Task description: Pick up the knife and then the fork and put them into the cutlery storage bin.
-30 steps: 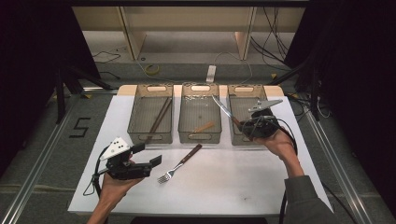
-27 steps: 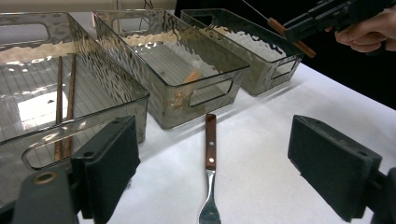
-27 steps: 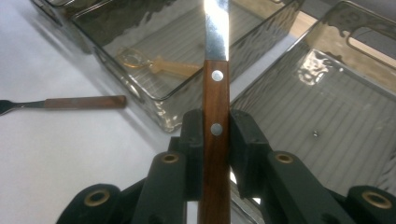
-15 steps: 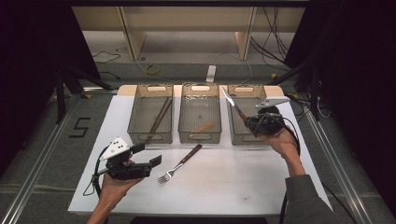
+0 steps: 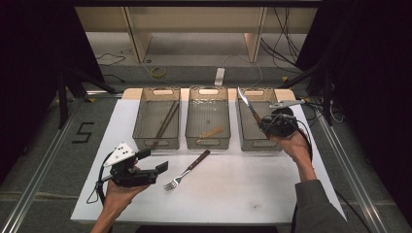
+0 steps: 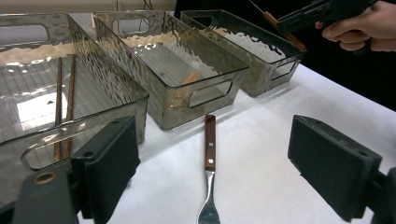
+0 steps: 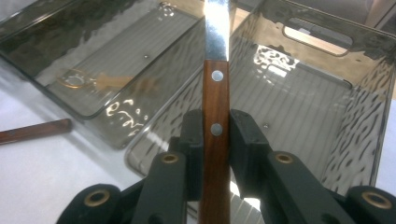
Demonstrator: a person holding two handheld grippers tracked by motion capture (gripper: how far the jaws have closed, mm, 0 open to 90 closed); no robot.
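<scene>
High view: three clear bins are seen in a row at the far side of the white table (image 5: pixel 243 194). The right tongs (image 5: pixel 265 121) are held over the right bin (image 5: pixel 257 141), and a wooden-handled knife (image 5: pixel 248 108) is clamped in them, its blade raised and pointed away from the person. In the right gripper view the two pads are pressed against either side of the knife's brown handle (image 7: pixel 215 140), with the steel blade rising upward out of the picture above the bin's ribbed floor.

The left tongs (image 5: pixel 153 162) are held low over the near left part of the table, jaws wide apart and nothing between them. In the left gripper view a fork (image 6: pixel 209 168) with a wooden handle is seen lying flat on the table between and beyond the open jaws, tines toward the camera, just in front of the middle bin (image 6: pixel 187 79). A pair of brown chopsticks (image 6: pixel 64 102) lies in the left bin (image 5: pixel 156 121), and a small pale wooden item rests in the middle bin.
</scene>
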